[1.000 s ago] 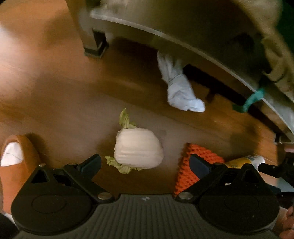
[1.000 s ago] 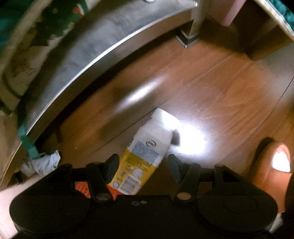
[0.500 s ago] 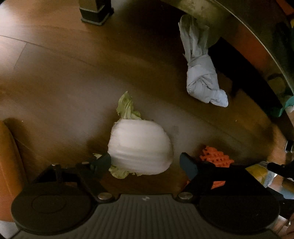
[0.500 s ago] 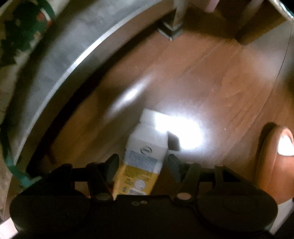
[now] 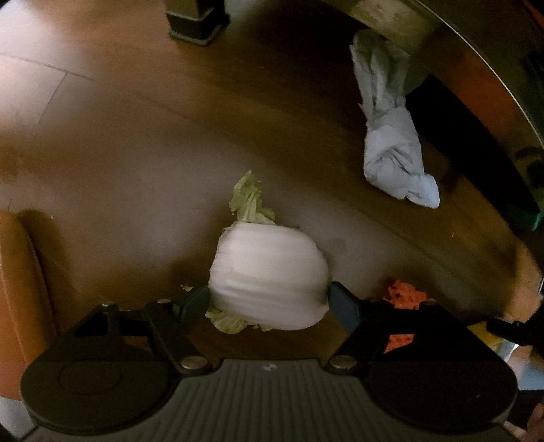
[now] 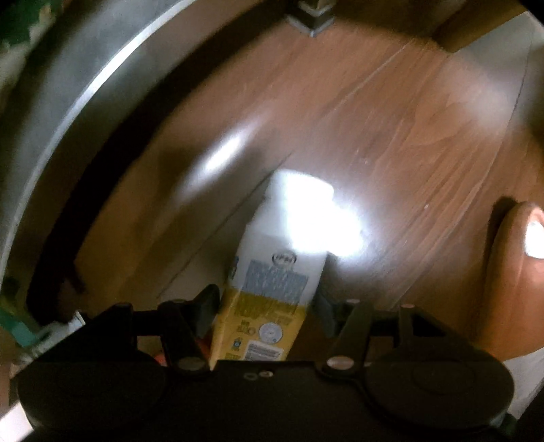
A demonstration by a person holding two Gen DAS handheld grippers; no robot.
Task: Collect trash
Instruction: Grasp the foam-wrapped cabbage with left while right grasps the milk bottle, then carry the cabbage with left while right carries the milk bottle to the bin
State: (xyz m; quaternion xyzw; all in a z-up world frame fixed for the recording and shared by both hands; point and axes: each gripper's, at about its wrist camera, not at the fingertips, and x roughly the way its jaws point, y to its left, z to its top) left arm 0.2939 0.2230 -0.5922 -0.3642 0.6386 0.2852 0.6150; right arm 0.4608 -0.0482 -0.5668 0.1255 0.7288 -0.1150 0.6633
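A white cabbage chunk (image 5: 268,272) with green leaf scraps lies on the wooden floor. My left gripper (image 5: 267,297) points down over it, its jaws closing, and both pads touch the chunk's sides. A white and yellow drink carton (image 6: 272,272) lies flat on the floor in the right wrist view. My right gripper (image 6: 265,304) stands open astride the carton's lower half, one finger on each side with thin gaps.
A twisted grey-white paper wad (image 5: 391,149) lies by the low furniture edge (image 5: 476,68). An orange mesh piece (image 5: 404,295) sits to the right of the cabbage. A furniture leg (image 5: 193,20) stands at the top. Orange slippers (image 5: 20,289) (image 6: 510,272) flank the scene.
Both grippers have sunk toward the floor. The left jaws have narrowed from wide open onto the cabbage chunk. The carton now reaches between the right fingers.
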